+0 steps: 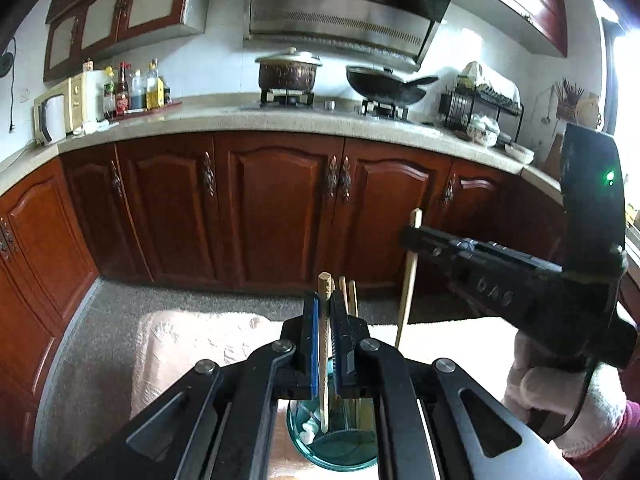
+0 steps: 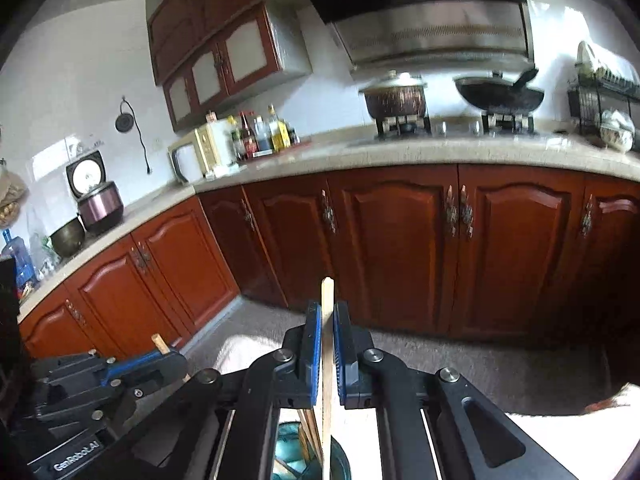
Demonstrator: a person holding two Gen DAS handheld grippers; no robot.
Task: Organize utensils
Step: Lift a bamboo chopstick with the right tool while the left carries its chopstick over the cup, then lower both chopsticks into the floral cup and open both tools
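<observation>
Left hand-held gripper (image 1: pixel 325 312) clamped on 1 chopstick (image 1: pixel 323 360) above teal cup (image 1: pixel 340 448); cup base cut off. Right hand-held gripper (image 2: pixel 327 320) clamped on another chopstick (image 2: pixel 327 360). Cup contents probably more chopsticks, unclear.

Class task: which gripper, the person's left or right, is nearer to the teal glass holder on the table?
Left, narrowly. The left gripper is directly above the teal glass holder, its chopstick dipping inside. The right gripper, clamping another chopstick, is above the rim, slightly to the side.

White cloth-covered surface (image 1: pixel 192 344), teal glass jar (image 1: pixel 340 452)
</observation>
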